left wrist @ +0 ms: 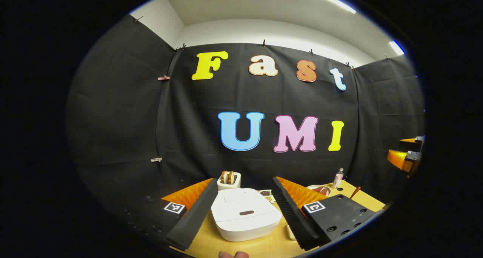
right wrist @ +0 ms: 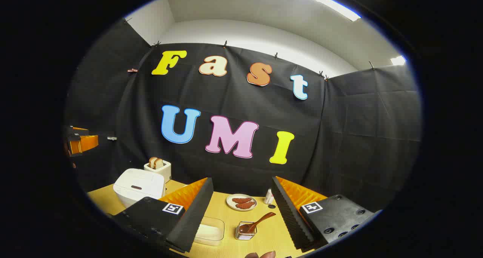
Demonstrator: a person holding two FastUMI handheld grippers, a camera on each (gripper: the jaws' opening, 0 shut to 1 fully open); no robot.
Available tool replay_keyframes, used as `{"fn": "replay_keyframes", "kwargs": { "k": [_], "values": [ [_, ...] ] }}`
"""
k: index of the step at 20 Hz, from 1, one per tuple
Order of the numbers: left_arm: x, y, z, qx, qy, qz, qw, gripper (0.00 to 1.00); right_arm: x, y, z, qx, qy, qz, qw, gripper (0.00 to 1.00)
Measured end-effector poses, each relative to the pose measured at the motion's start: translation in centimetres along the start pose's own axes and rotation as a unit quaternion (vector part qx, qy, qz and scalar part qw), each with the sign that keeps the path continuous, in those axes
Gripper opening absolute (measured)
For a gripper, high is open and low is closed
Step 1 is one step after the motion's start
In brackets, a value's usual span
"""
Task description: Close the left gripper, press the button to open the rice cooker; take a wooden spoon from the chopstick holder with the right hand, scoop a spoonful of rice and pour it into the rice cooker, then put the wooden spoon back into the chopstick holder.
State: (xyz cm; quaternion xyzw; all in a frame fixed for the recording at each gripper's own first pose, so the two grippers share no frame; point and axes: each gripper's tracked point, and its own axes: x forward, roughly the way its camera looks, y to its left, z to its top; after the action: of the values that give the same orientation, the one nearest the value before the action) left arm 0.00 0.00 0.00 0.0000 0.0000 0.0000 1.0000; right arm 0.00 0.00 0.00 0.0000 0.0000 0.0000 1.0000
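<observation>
The white rice cooker sits on the yellow table with its lid down and an oval button on top. My left gripper is open above it, one finger to each side. The cooker also stands at the left in the right gripper view. My right gripper is open over the table. Below it a wooden spoon leans in a small chopstick holder, beside a clear rice container. The spoon's handle pokes up at the far right.
A toaster with bread stands behind the cooker. A plate of sausages and a small bottle sit at the back of the table. The other gripper hovers at the right edge. A hand shows at the bottom.
</observation>
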Motion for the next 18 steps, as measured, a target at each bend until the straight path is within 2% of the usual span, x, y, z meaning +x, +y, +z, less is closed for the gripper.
{"fn": "replay_keyframes", "kwargs": {
  "k": [14, 18],
  "values": [
    [0.1, -0.4, -0.2, 0.022, 0.0, -0.005, 1.0, 0.98, -0.2, -0.9, -0.4, -0.001, -0.001, -0.011, 1.0, 0.97],
    [0.5, -0.8, -0.4, 0.023, 0.007, -0.018, 1.0, 0.98, 0.0, -1.0, -0.5, -0.009, 0.0, -0.014, 1.0, 0.97]
  ]
}}
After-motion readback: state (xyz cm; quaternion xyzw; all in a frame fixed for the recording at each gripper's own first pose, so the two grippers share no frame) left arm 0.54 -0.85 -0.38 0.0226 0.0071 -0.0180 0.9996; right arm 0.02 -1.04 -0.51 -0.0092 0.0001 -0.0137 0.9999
